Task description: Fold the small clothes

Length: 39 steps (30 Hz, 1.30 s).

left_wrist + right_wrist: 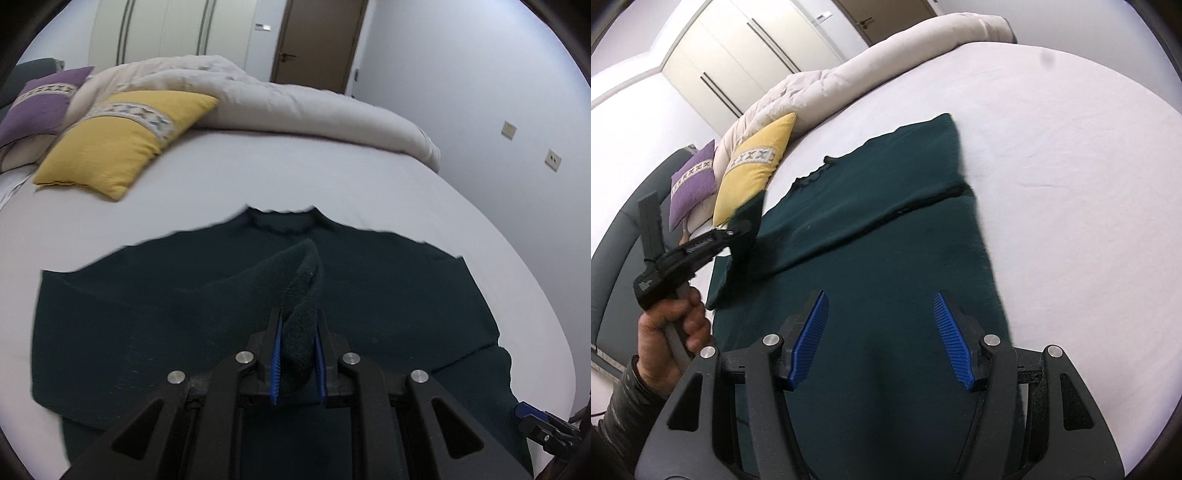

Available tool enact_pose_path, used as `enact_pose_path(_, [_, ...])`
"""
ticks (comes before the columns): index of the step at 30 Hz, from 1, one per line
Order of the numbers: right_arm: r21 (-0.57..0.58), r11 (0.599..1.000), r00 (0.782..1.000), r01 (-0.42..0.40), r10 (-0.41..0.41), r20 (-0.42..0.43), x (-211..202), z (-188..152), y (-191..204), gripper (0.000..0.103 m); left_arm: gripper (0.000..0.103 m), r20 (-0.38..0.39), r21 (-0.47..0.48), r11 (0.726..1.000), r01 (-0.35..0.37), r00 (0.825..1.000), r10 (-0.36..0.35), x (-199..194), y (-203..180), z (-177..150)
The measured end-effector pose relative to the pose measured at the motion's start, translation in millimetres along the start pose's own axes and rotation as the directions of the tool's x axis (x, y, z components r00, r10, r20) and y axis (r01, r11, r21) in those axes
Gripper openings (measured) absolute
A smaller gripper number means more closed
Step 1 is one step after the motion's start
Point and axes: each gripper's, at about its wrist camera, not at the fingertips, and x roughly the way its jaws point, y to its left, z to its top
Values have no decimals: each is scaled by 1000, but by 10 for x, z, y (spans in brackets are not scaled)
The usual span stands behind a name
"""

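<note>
A bedroom in a home. Shown by a wide bed point(258, 177) under a pale fitted sheet, with a cream duvet point(295, 107) bunched along its far side. Two decorative cushions near the head, one yellow point(110, 147) and one purple point(40, 107), each with a patterned band. Beyond, a tall built-in wardrobe point(166, 33) with long vertical handles, a brown door point(317, 40) with a lever handle, and wall sockets point(509, 130) on a plain white wall.
</note>
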Motion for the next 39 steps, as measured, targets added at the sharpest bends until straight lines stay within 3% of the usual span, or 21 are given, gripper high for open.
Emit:
enact_pose_path(2, [5,1000,1000,4,-4,-2,20,8,-33,58,21,-15,5,1000,-12,1000,12,93,-59,-47])
enact_pose_path(4, [8,1000,1000,21,-21,-8,57,24,-46,58,37,-46,-15,1000,-12,999,11,174,-40,-103])
enact_pose_path(5, [9,1000,1000,30,-30,-11,68,28,-33,58,59,-50,-23,1000,-11,999,10,159,-40,-157])
enact_pose_path(6, [10,999,999,34,-34,-14,90,52,-28,58,72,-46,-35,999,-15,999,13,116,4,-197])
enact_pose_path(7, [10,999,999,35,-35,-16,112,78,-9,58,75,-37,-46,999,-18,999,16,58,61,-207])
enact_pose_path(11, [-28,999,999,37,-37,-7,205,231,221,59,83,32,-44,999,-8,999,10,-332,341,-214])
enact_pose_path(15, [-128,992,1000,7,-9,-18,448,453,724,65,83,84,-103,994,-20,996,29,-629,815,-223])
enact_pose_path(17, [-181,983,999,-25,17,-43,658,551,1008,72,83,96,-153,986,-59,993,74,-717,1165,-251])
enact_pose_path(21, [-218,975,993,-43,17,-120,1220,732,1440,72,83,96,-285,953,-101,987,133,-843,1819,-358])
enact_pose_path(27, [-246,968,972,48,-103,-212,2055,751,1758,71,83,78,-364,921,-142,980,182,-938,2417,-523])
enact_pose_path(28, [-255,965,968,57,-115,-222,2157,738,1797,69,83,76,-370,918,-144,980,184,-931,2463,-538])
enact_pose_path(31, [-311,947,967,75,-145,-210,2240,656,1937,43,83,64,-396,907,-143,981,183,-901,2599,-598])
enact_pose_path(32, [-342,937,965,69,-149,-214,2264,636,2007,24,83,59,-402,905,-142,982,180,-896,2625,-611])
enact_pose_path(33, [-361,929,965,80,-163,-207,2276,633,2028,14,83,55,-409,902,-141,982,178,-870,2629,-615])
enact_pose_path(35, [-387,918,969,92,-172,-178,2211,662,2069,7,83,51,-412,901,-139,983,175,-849,2626,-617])
enact_pose_path(39, [-360,931,986,61,-112,-122,1873,829,2014,5,83,42,-404,904,-143,984,175,-805,2603,-565])
